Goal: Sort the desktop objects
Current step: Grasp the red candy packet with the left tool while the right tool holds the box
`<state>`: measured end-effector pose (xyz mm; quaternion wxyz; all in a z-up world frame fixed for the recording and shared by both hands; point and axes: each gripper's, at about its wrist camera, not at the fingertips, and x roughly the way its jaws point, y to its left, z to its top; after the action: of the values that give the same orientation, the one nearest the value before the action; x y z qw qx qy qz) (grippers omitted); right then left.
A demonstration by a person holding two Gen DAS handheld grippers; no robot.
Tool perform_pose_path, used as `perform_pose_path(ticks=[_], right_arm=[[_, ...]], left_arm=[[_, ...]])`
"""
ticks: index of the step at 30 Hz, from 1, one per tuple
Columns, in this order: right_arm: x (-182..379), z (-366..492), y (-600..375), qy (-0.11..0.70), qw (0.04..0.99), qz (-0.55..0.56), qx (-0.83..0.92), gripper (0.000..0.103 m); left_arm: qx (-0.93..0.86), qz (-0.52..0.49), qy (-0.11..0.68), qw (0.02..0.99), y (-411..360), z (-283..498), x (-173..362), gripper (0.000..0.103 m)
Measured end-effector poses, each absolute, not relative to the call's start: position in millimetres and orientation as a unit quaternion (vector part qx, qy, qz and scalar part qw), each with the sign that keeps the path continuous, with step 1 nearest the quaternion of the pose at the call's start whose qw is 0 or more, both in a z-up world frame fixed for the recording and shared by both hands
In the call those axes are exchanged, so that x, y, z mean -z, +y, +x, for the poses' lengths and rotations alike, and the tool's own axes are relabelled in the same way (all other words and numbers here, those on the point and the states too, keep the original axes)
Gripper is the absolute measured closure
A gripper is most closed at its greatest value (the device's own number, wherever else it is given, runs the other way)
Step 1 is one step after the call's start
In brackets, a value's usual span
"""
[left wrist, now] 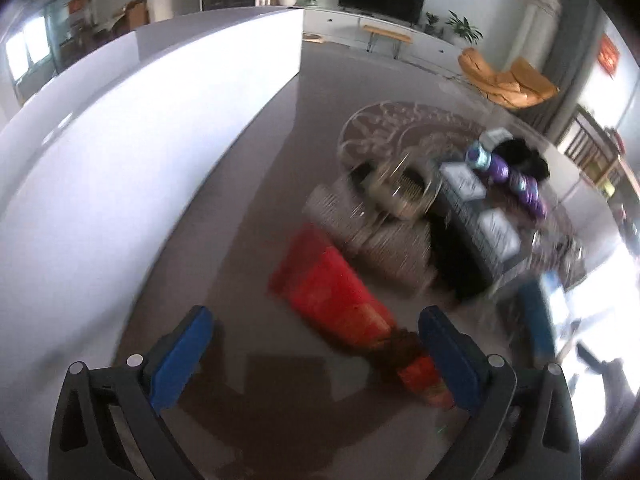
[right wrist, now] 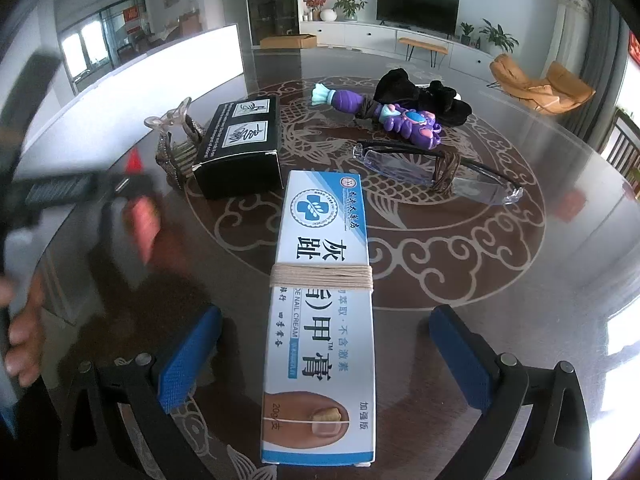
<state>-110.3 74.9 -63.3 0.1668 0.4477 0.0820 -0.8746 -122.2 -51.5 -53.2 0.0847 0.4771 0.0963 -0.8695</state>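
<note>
Over a glossy dark glass table (right wrist: pixel 500 264) inlaid with pale scrollwork and a fish motif, everything here is placed against the nail cream box (right wrist: pixel 320 312).

Far left of the box, my left gripper (left wrist: pixel 316 354) shows only as a blur in the right wrist view; its own camera shows textured blue pads standing apart, a red, blurred packet (left wrist: pixel 332 292) lying between them, unpressed as far as I can tell.

Up and left of the box sits a clear, ridged hair claw (right wrist: pixel 178 136), touching a matte black carton (right wrist: pixel 240 148) with two white calligraphy labels.

The box itself is a long white-and-blue cardboard carton, bound with beige twine, printed "NAIL CREAM" and "20g", with a toenail photo. It lies flat between the spread fingers of my right gripper (right wrist: pixel 326 354), untouched by either pad.

Beyond the box to the right lie rimless glasses (right wrist: pixel 436 172) with dark arms, a glossy purple plastic toy (right wrist: pixel 384 114) and a black, plush fabric piece (right wrist: pixel 424 94).
</note>
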Motion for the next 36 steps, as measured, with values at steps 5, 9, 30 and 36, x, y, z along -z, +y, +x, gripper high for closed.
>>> perform_pose_path(ticks=[5,9,30,36], right_arm=[[62.9,-110.4,75.0,0.088,0.164,0.448,0.874,0.000],[63.2,-110.3,74.7,0.088,0.164,0.448,0.874,0.000],[63.6,-110.2,74.8,0.088,0.164,0.448,0.874,0.000],[63.6,-110.3,74.7,0.088,0.164,0.448,0.874,0.000]], left_arm=[[0.871,0.478,0.089,0.061,-67.4,-98.4,53.4,0.000],[0.875,0.475,0.087,0.039,-55.5,-104.7,46.2,0.000],[0.870,0.476,0.125,0.015,-37.4,-91.4,40.6,0.000],[0.868,0.493,0.045,0.051,-9.9,-95.5,64.0,0.000]])
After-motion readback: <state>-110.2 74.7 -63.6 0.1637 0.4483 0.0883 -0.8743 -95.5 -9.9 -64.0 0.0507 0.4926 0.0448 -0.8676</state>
